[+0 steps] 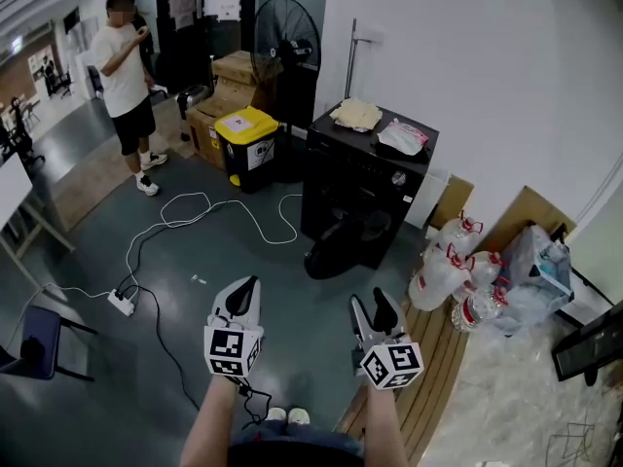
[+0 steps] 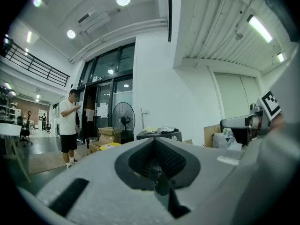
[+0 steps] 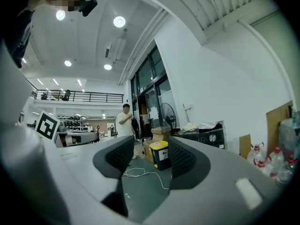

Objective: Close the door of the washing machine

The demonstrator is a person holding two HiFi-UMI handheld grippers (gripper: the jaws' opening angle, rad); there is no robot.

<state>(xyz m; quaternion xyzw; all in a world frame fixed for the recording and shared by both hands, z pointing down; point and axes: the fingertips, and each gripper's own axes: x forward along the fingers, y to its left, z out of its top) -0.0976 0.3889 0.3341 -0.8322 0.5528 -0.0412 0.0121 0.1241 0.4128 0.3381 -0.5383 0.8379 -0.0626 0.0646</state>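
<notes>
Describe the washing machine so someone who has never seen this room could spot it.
Look along the white wall on the right of the head view. Between the tall black standing fan and the cluster of water bottles stands the washing machine, a black box. Unlike its neighbours, it has a round door hanging open at the front and cloths lying on top.

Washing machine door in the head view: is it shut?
No, the round door stands swung open in front of the black washing machine.

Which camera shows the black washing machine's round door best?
The head view: the round dark door hangs open at the front of the black washing machine. Both gripper views show only the machine's top part; the door is out of sight.
</notes>
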